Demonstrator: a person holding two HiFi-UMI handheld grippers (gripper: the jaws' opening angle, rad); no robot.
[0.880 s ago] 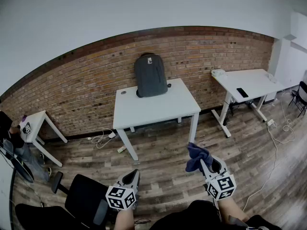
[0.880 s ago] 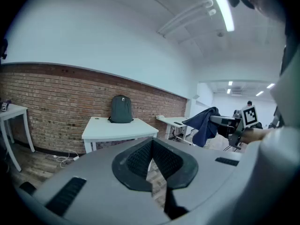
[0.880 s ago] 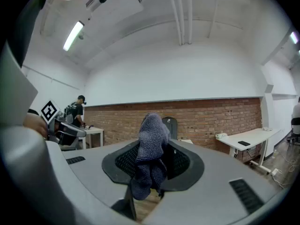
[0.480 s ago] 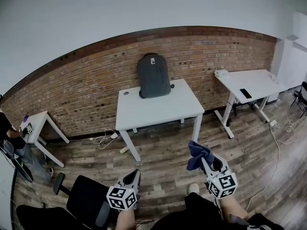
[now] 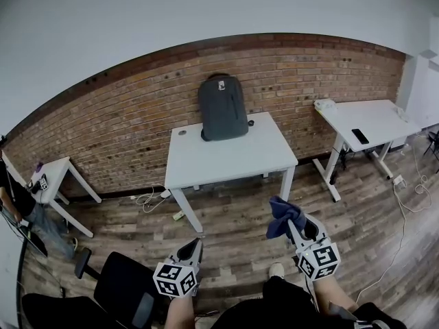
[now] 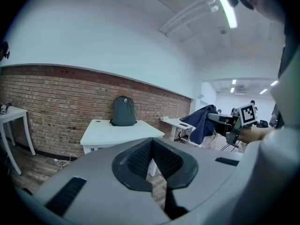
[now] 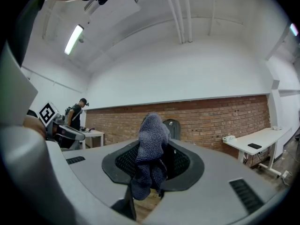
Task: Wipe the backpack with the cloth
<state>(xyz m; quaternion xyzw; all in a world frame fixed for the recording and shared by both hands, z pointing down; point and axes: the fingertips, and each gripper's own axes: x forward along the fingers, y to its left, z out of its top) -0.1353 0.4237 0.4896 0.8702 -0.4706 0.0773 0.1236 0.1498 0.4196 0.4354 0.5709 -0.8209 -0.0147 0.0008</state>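
Stepping forward, the person has drawn the desk (image 5: 233,160) slightly nearer. The backpack (image 5: 223,107) stands at its far edge, well apart from both tools. The right tool (image 5: 291,225) grasps the cloth (image 5: 280,214); the left tool (image 5: 192,247) looks clenched, empty. Wiping hasn't begun.

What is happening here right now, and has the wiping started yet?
A person stands back from the white table with one tool in each hand. The right tool is shut on a dark blue cloth. The left tool is shut with nothing in it. The grey backpack stands upright at the table's far edge against the brick wall, some way off from both tools. No wiping has begun.
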